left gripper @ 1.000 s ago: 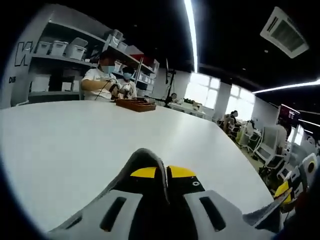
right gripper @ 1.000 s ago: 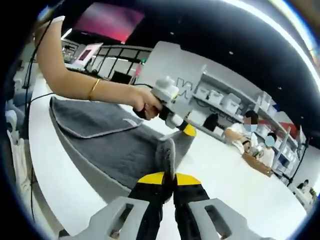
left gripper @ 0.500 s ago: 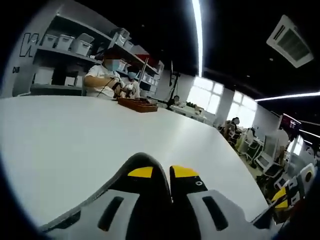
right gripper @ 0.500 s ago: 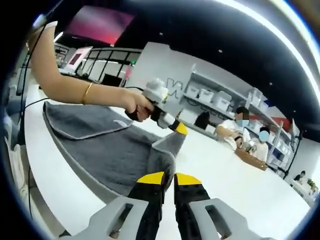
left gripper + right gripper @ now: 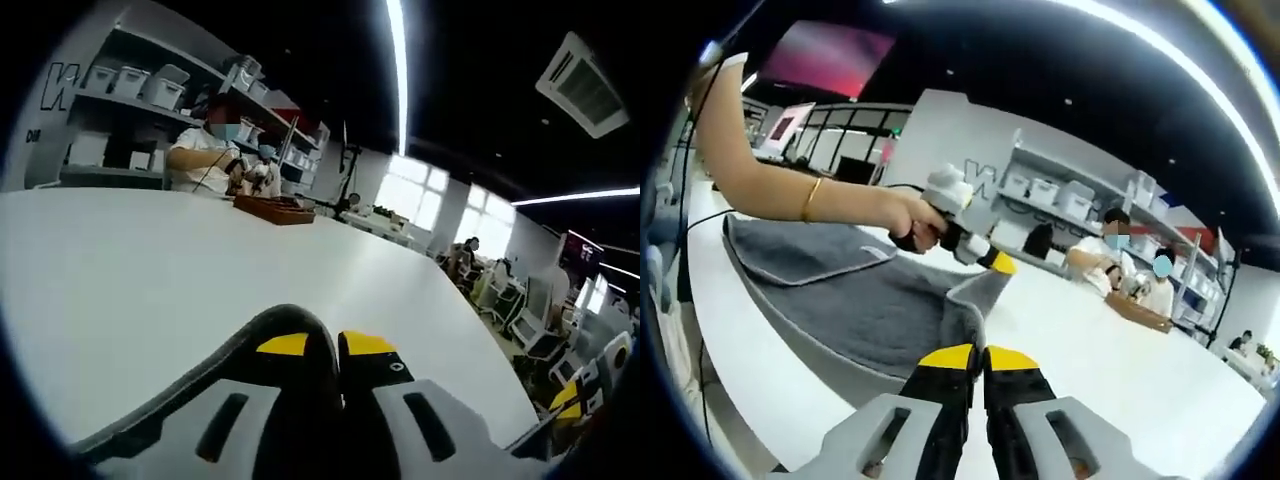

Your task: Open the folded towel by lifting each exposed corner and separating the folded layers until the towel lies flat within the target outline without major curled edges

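Left gripper view: your left claw [image 5: 320, 345] sits at 6 o'clock, its yellow-tipped jaws pressed together on a dark grey fold of the towel [image 5: 290, 322]. Beyond it the white desk [image 5: 150, 270] runs bare toward 11 o'clock, where seated people work at a wooden tray [image 5: 273, 208] in front of shelving with storage bins [image 5: 120, 80]. At 4 o'clock the yellow tip of the other claw shows at the edge.

Right gripper view: at 9 o'clock the grey towel [image 5: 840, 300] lies on the desk, with one folded layer visible on top at 10 o'clock. Your hand [image 5: 908, 222] holds the left claw near the centre, pinching the far towel corner and lifting it clear of the desk. At 6 o'clock your right claw [image 5: 967, 362] is clamped on the near corner, which rises as a peak between the jaws.

Change from the earlier pictures: the towel edge between the two claws hangs lower and reads flatter than a second ago, and the raised peak at the right claw is shorter. The left claw has drifted slightly toward 9 o'clock. Both pinches are unchanged.

Meaning for the task: judged from this, the lifted layer is being drawn outward and lowered. One folded layer remains, so the towel is not yet flat. No target outline can be made out.
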